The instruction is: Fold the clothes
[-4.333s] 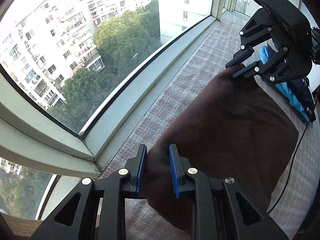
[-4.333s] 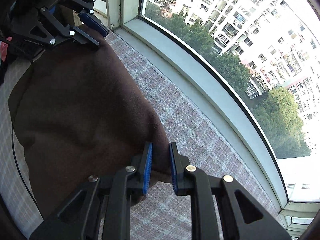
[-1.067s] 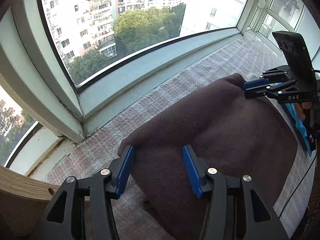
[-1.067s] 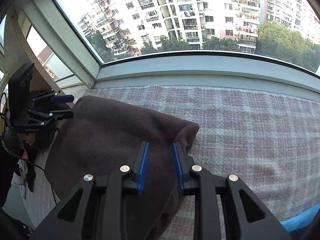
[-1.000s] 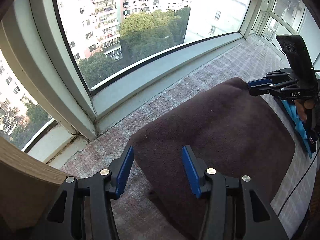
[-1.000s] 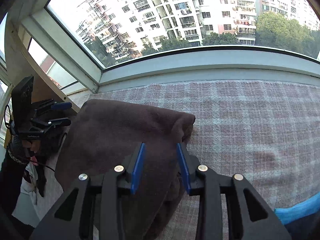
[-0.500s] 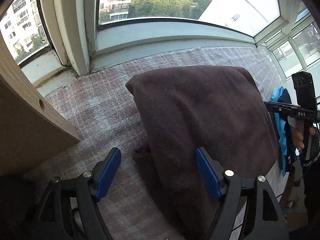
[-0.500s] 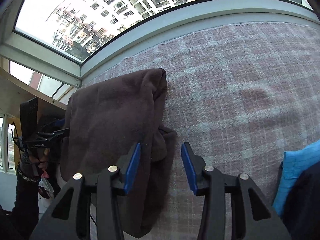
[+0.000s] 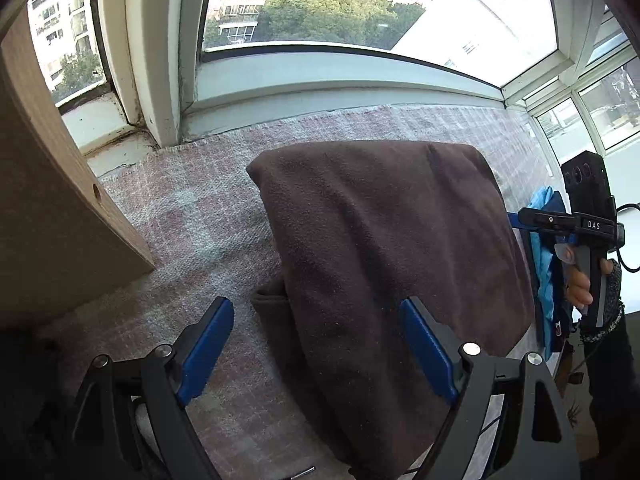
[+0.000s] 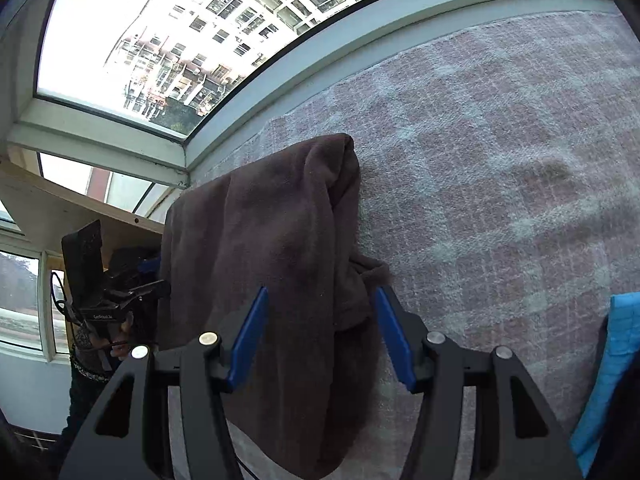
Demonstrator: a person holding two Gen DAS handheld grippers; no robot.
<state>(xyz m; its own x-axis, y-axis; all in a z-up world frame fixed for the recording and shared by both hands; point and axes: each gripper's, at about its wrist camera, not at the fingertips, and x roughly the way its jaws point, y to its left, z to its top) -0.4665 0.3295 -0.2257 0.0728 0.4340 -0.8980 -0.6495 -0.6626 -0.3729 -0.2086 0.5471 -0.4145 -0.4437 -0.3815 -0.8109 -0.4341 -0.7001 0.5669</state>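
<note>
While my left claw (image 9: 316, 350) and right claw (image 10: 322, 334) have just been spreading, both now gape off the folded brown fleece garment (image 9: 384, 248), lying on the plaid-covered surface (image 10: 500, 152), beneath the window (image 9: 360, 4).

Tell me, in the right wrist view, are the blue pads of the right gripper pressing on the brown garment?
No, the right gripper stands open, its blue pads apart from the brown garment lying between them.

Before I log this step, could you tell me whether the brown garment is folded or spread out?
Folded: the brown garment lies doubled over, an under layer sticking out beneath its side edge.
</note>
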